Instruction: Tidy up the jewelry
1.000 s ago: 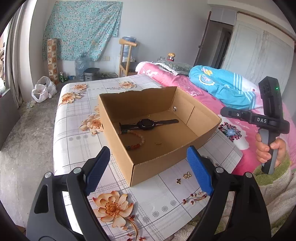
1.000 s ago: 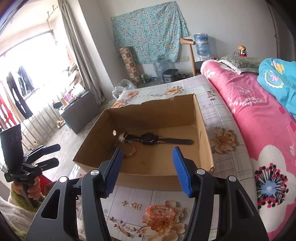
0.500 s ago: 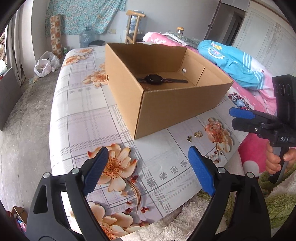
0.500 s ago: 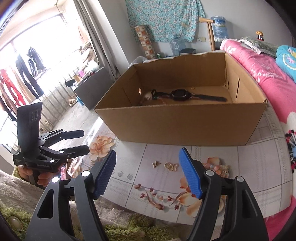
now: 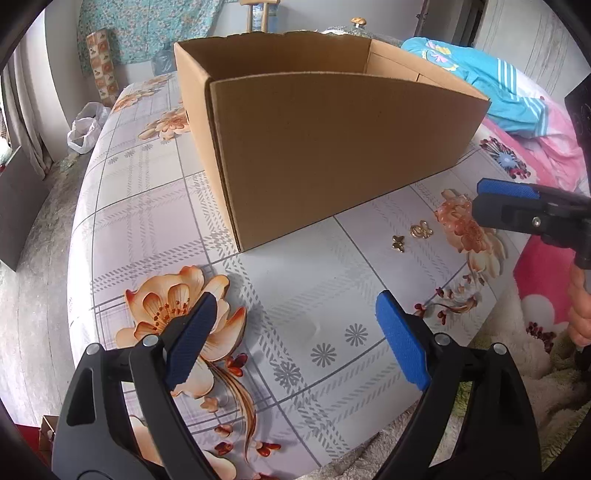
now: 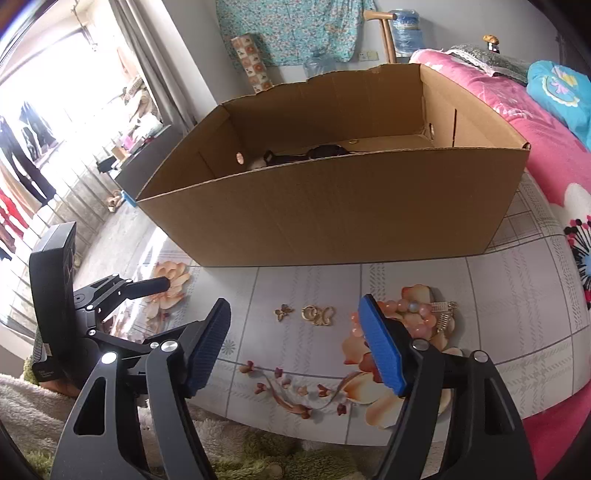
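An open cardboard box (image 5: 332, 155) (image 6: 332, 210) stands on the floral tablecloth. A black watch (image 6: 325, 152) lies inside it, partly hidden by the near wall. In front of the box lie a small gold butterfly charm (image 6: 282, 312) (image 5: 398, 243), a larger gold butterfly piece (image 6: 318, 315) (image 5: 422, 229), and a pink bead bracelet with silver clasps (image 6: 417, 314). My right gripper (image 6: 295, 347) is open and empty, low over the cloth just before the gold pieces. My left gripper (image 5: 291, 343) is open and empty, to their left.
The tablecloth (image 5: 147, 206) ends at a fluffy green-white towel (image 6: 258, 454) along the near edge. A pink bed with a blue blanket (image 5: 480, 74) lies to the right. A chair (image 6: 384, 33) and a water jug stand by the far wall.
Both grippers have dropped low and closer to the cloth in front of the box. The box interior has largely gone out of sight behind its near wall.
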The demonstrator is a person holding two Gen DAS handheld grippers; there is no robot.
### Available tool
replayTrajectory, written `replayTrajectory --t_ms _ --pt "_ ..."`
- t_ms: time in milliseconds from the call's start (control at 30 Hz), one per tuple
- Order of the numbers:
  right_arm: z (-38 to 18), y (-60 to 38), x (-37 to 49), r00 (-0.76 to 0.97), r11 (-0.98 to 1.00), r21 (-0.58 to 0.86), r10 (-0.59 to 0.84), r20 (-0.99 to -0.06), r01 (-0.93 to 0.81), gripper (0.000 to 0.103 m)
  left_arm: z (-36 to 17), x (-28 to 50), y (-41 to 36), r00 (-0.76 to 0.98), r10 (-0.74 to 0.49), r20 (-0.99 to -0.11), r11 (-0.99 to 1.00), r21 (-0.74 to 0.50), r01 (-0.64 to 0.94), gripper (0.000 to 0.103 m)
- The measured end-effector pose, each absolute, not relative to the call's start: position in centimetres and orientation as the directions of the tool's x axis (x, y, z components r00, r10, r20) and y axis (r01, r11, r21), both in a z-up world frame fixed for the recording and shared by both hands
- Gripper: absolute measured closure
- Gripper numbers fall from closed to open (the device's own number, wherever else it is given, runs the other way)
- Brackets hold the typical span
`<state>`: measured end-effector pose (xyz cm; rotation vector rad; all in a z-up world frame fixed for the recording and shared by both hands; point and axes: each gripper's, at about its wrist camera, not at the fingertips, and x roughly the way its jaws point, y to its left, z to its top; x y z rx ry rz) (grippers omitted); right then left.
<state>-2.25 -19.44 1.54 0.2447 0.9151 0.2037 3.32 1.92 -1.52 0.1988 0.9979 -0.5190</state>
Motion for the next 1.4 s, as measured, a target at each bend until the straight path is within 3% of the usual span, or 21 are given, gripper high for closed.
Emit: replayTrajectory --t_ms 500,933,1400 --pt "2.4 -20.0 -2.1 0.655 0.996 0.069 0.015 -0.755 0.057 0.007 -3.1 3.9 -0.6 0.444 -0.246 -0.862 0.865 0.012 0.502 0.012" --pt "4.0 -19.6 -2.8 0.735 0.975 -0.184 -0.213 -0.644 0.122 0.007 -3.4 3.8 -1.6 0.431 -0.235 -0.871 0.868 0.011 0.496 0.008" --pt "5.4 -20.2 -3.6 0.796 0.992 -0.107 -0.123 -0.593 0.073 0.007 -3.5 4.2 -1.5 0.427 -0.231 -0.874 0.869 0.012 0.495 0.008"
